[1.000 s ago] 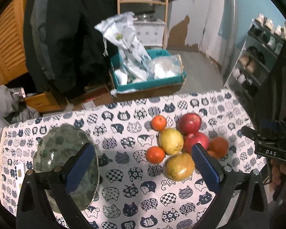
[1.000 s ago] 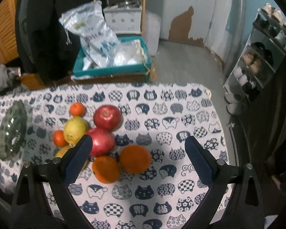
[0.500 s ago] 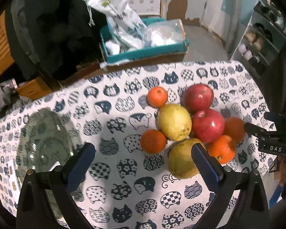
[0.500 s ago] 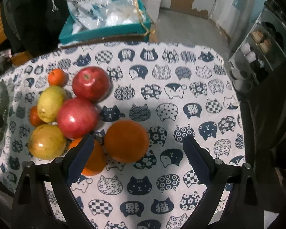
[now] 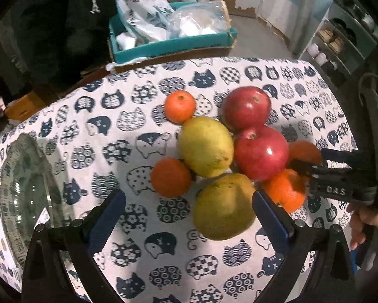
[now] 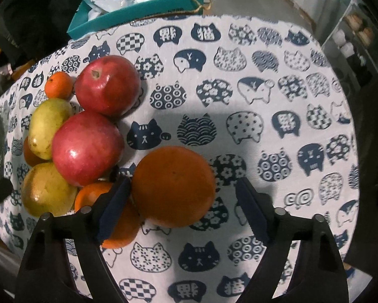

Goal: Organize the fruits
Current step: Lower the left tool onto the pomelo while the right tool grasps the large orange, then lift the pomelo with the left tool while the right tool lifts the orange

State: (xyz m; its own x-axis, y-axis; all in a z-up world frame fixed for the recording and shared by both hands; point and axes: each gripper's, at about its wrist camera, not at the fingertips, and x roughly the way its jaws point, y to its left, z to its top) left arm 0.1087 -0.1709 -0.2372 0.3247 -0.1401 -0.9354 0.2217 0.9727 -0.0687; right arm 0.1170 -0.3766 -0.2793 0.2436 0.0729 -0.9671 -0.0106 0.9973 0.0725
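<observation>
Right gripper (image 6: 182,204): jaws spread wide, straddling big orange (image 6: 172,186) on the counter (image 6: 302,116). Left pad touching or nearly touching its left side, right pad clear with a gap. Not clamped. Second orange (image 6: 118,229) partly under the left finger, touching the big one.

Left gripper (image 5: 189,217): jaws released, wide, nothing between the pads but cat-print cloth; near pear (image 5: 224,205) sits just inside the right pad, can't tell if touching. Glass plate (image 5: 25,194) at counter's left edge, beside the left finger, no fruit on it.

Fruit all in one tight cluster, right half of counter in left view. Near to far there: near pear, then small mandarin (image 5: 170,178) to its left and second orange (image 5: 286,192) to its right; behind those, far pear (image 5: 205,146) and front apple (image 5: 261,152), touching each other; big orange (image 5: 303,151) right of the apple, half hidden by the right gripper's tips (image 5: 307,162). Farthest: rear apple (image 5: 247,107) and far mandarin (image 5: 180,106).

Person's hand (image 5: 370,229) on right gripper's handle at frame's right edge.

Beyond counter: teal box (image 5: 173,45) with plastic bags (image 5: 151,15); shoe rack (image 5: 345,40) far right.
</observation>
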